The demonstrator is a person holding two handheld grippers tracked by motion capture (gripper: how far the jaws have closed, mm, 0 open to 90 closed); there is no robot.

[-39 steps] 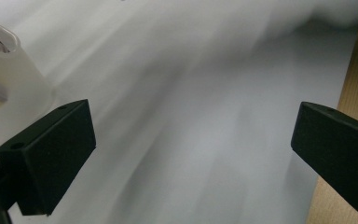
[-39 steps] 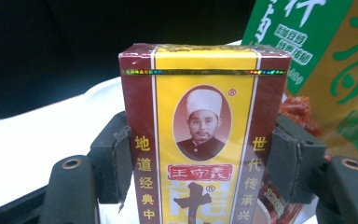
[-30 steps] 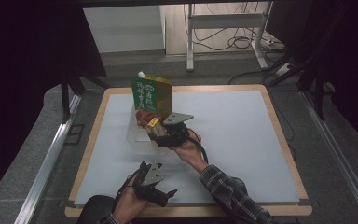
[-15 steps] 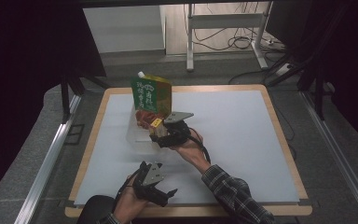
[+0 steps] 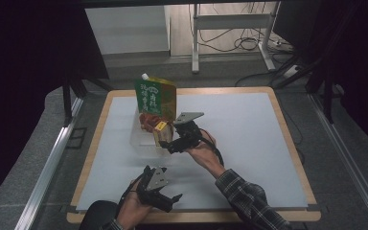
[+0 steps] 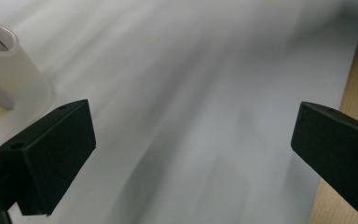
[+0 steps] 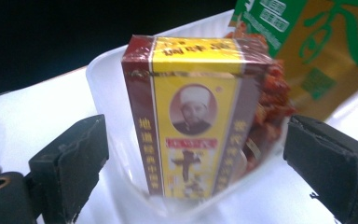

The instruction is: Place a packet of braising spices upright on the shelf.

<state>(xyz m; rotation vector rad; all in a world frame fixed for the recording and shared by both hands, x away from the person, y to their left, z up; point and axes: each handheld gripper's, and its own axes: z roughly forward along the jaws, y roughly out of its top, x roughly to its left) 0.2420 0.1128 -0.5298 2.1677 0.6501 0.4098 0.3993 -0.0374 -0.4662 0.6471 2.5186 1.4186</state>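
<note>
Now, right claw (image 7: 193,158) just opening (pads clear), yellow box (image 7: 191,116) between, upright in tray (image 7: 107,79).

A tray (image 5: 141,139) sits on the tabletop (image 5: 249,139) left of the frame's centre. In it stand a box (image 5: 162,132) at the front, a packet (image 5: 148,120) behind, and a pouch (image 5: 154,97) rearmost.

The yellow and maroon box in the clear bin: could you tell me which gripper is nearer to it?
The right. The right gripper is at the clear bin, its jaws open on either side of the yellow and maroon box without touching it. The left gripper sits open near the table's front edge.
</note>
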